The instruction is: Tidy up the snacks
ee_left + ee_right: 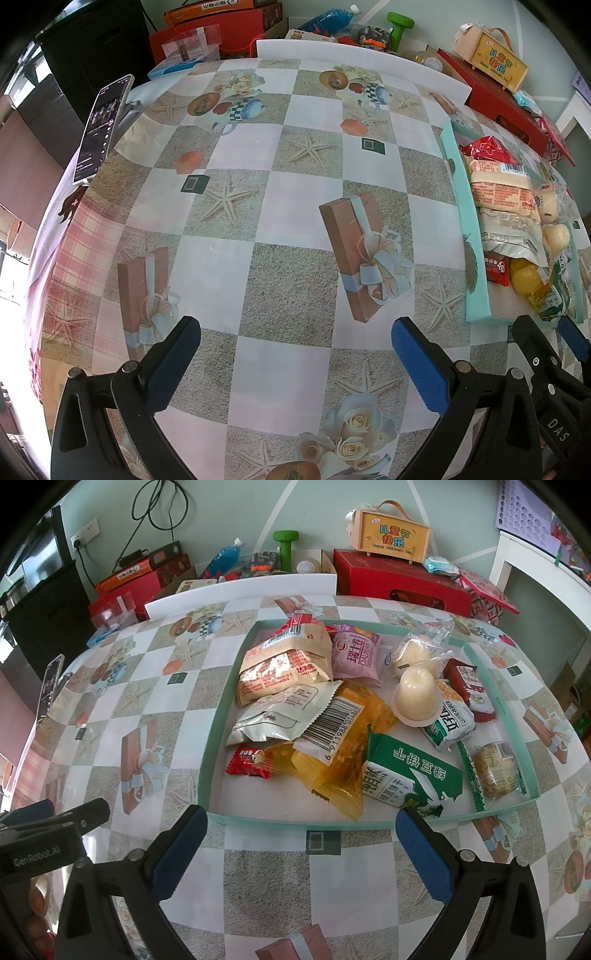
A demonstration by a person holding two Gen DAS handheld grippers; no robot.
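Observation:
A shallow teal tray [212,746] holds several wrapped snacks: a tan bread pack [284,664], a white pack [280,712], a yellow pack [343,753], a small red candy [247,762], a green biscuit pack [406,775], a pink pack [356,650] and a jelly cup [415,698]. My right gripper [301,843] stands open just in front of the tray's near wall, nothing between its fingers. In the left wrist view the tray [474,258] lies to the right. My left gripper [295,354] is open over bare tablecloth, empty. The other gripper [554,343] shows at its right.
A phone on a stand [101,129] rises at the table's left edge. A white foam board [240,590] lines the far edge. Behind it sit red boxes [399,576], a yellow carry box [391,535], a green dumbbell [282,550] and a blue bottle [221,557].

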